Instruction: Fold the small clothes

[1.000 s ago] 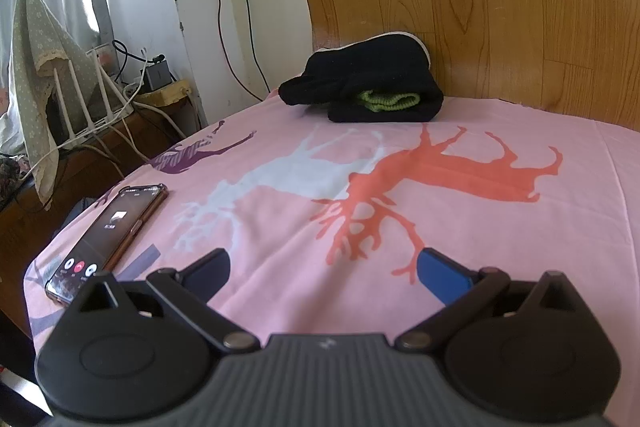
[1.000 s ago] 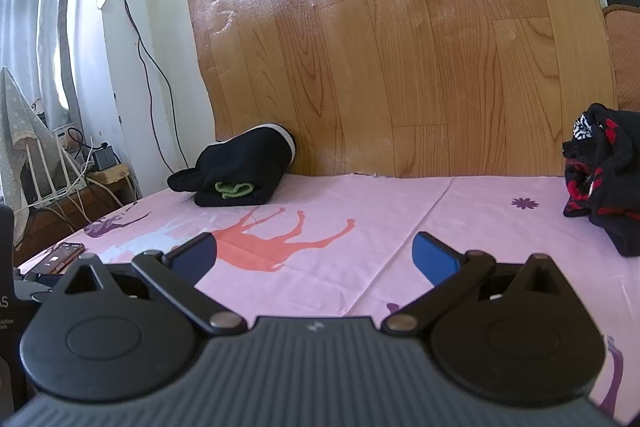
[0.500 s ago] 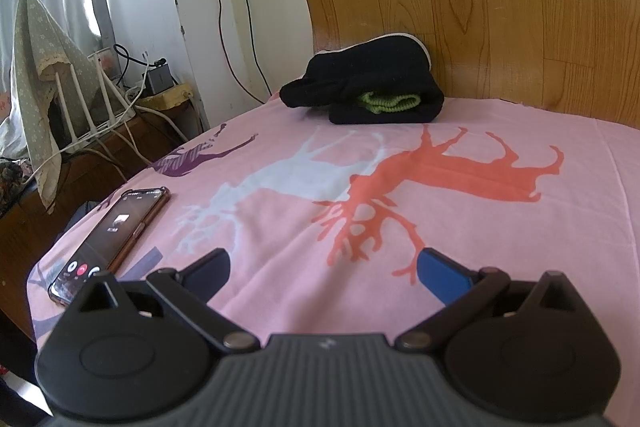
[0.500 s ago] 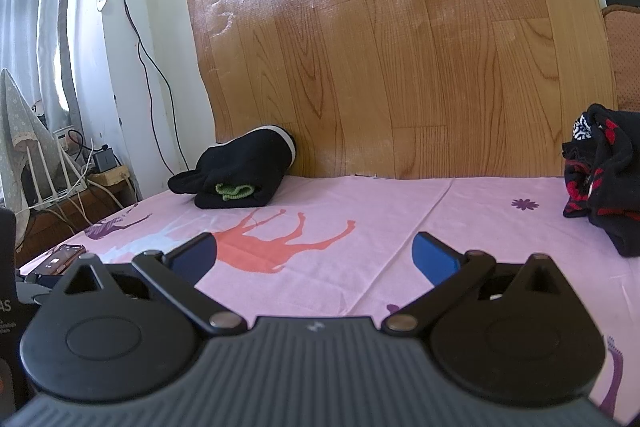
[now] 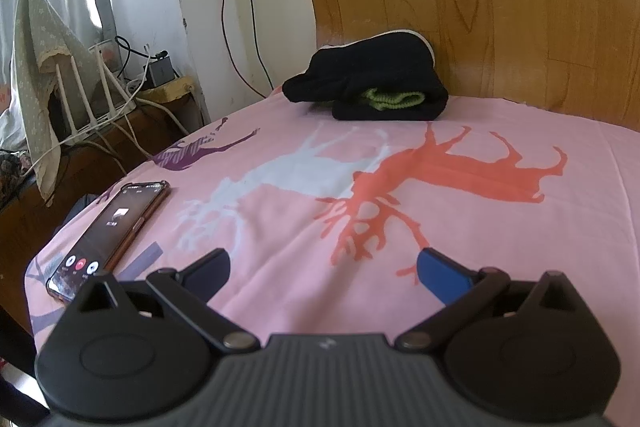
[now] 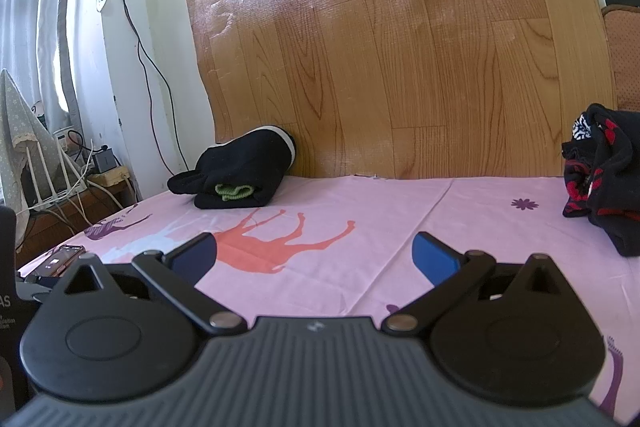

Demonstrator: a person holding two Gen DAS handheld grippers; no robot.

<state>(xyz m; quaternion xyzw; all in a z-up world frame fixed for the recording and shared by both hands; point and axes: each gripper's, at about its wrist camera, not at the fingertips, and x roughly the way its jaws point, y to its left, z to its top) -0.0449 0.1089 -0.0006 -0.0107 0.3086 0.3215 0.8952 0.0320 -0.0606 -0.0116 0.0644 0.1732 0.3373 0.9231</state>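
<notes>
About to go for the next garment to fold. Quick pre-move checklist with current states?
1. Left gripper open, nothing held: ok.
2. Right gripper open, nothing held: ok.
3. Crumpled black-and-red patterned garment in view at right, unfolded: ok as next target.
4. Folded black garment with green knit trim parked against the wood-grain backboard, clear of the work area: ok.
5. Pink deer-print cloth flat in the middle: ok.
6. Black smartphone in a brown case, screen lit, near the table's left edge: not ok, could be knocked.

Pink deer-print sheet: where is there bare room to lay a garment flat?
Free: the sheet's middle, between the folded black garment and the black-and-red clothes pile. Crowded: the left edge, where the phone lies.
</notes>
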